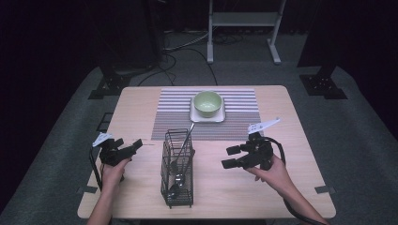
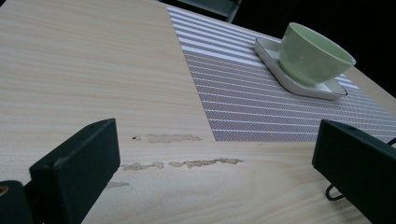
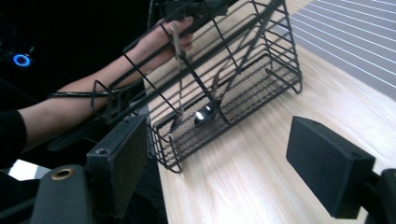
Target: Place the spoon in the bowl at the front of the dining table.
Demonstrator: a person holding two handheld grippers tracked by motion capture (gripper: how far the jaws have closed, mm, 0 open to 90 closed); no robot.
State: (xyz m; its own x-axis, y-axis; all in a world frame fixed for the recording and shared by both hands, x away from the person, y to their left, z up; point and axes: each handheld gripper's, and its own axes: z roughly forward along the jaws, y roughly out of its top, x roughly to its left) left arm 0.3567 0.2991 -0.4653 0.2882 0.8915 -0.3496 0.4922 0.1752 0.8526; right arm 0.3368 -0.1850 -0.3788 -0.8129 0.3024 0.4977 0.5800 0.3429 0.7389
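Wire caddy [image 1: 177,168] stands on worktop [image 1: 263,187], at 6 o'clock from the green bowl [image 1: 207,103], between both grippers. Spoon [image 1: 179,177] and a second utensil lean inside, handles toward 12. Left hand-held gripper [image 1: 133,146]: jaws spread, empty. Right hand-held gripper [image 1: 231,157]: jaws spread, empty, aimed at caddy. Judgement: caddy light, rigid, open mesh; may tip or slide. Utensils thin, hard, slick; best pinched high on handle.

A green bowl [image 2: 313,53] sits on a white square plate [image 2: 299,84] atop a striped placemat [image 2: 243,93], well beyond the fingers [image 2: 79,163] of the left gripper [image 2: 215,154].
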